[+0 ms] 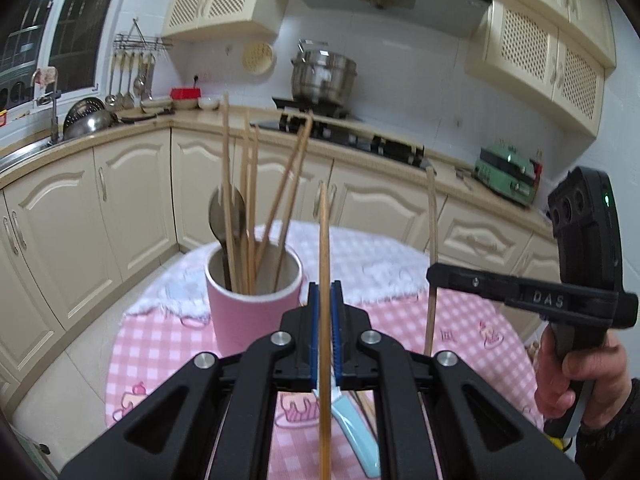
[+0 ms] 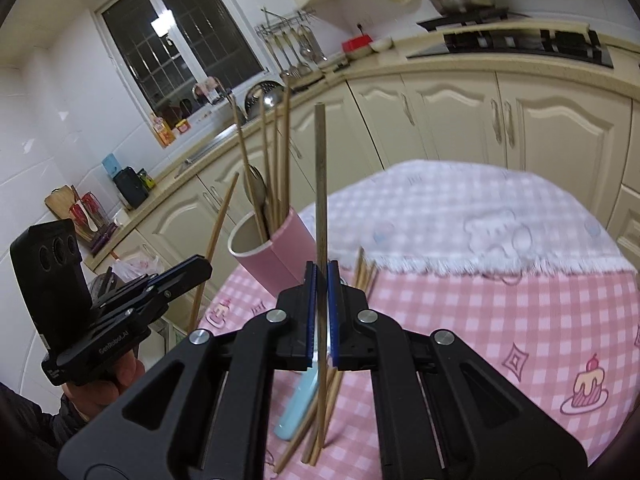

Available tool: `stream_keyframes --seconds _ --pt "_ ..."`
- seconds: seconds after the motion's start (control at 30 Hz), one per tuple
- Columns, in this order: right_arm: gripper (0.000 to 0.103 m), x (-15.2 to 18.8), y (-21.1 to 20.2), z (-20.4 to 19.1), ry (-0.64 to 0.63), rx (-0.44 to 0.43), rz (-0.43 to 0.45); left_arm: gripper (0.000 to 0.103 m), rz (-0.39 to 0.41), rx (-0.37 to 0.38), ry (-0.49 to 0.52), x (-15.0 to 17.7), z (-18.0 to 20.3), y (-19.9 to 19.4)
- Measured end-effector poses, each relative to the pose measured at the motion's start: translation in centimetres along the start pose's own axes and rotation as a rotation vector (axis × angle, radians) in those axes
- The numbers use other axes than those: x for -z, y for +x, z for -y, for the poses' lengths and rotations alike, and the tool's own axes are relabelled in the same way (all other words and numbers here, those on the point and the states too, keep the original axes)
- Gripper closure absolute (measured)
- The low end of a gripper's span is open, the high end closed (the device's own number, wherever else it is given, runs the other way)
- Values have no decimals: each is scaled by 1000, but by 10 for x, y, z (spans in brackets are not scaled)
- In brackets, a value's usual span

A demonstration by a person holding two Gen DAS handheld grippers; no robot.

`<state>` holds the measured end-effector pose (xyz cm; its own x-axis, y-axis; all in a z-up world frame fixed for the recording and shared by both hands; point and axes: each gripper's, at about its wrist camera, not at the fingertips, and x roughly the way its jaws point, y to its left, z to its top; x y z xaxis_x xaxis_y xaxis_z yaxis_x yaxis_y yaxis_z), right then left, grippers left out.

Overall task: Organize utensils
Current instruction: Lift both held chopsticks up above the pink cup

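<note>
A pink cup (image 1: 252, 312) stands on the checked tablecloth (image 1: 460, 320), holding several wooden chopsticks and a metal spoon (image 1: 226, 212). My left gripper (image 1: 325, 292) is shut on one light wooden chopstick (image 1: 324, 240), held upright just right of the cup. My right gripper (image 2: 321, 276) is shut on a darker chopstick (image 2: 320, 184), also upright, with the pink cup (image 2: 272, 256) to its left. Each gripper shows in the other's view, the right gripper (image 1: 434, 274) and the left gripper (image 2: 206, 266). A light blue handle (image 2: 300, 400) and several loose chopsticks (image 2: 332, 396) lie on the table below.
A white fringed cloth (image 2: 480, 232) covers the far half of the round table. Cream cabinets (image 1: 132, 208), a sink (image 1: 24, 152), a stove (image 1: 360, 136) with a steel pot (image 1: 322, 76) and a green appliance (image 1: 506, 174) line the counter behind. A person's hand (image 1: 576, 376) grips the right handle.
</note>
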<state>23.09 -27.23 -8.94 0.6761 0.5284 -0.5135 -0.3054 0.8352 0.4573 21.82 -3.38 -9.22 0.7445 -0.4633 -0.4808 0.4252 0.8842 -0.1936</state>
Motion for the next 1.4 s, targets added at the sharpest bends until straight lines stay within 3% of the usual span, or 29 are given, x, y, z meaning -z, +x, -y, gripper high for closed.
stream_keyframes --seconds 0.33,0.63,0.87,1.0,1.4 --pt "97 -27 -8 -29 -61 -45 68 98 131 -40 -46 -33 -14 -17" --pt "97 -83 -18 -72 -157 -87 186 98 284 -66 -24 -85 -16 -22" --pt "97 -125 -3 -90 -193 -67 244 98 409 -86 -6 -125 -18 -9" --pt "97 -133 13 -94 -206 -47 243 98 428 -109 -22 -130 -25 9" --pt "97 -124 55 -83 -201 -4 166 97 383 -154 -55 -110 -38 54"
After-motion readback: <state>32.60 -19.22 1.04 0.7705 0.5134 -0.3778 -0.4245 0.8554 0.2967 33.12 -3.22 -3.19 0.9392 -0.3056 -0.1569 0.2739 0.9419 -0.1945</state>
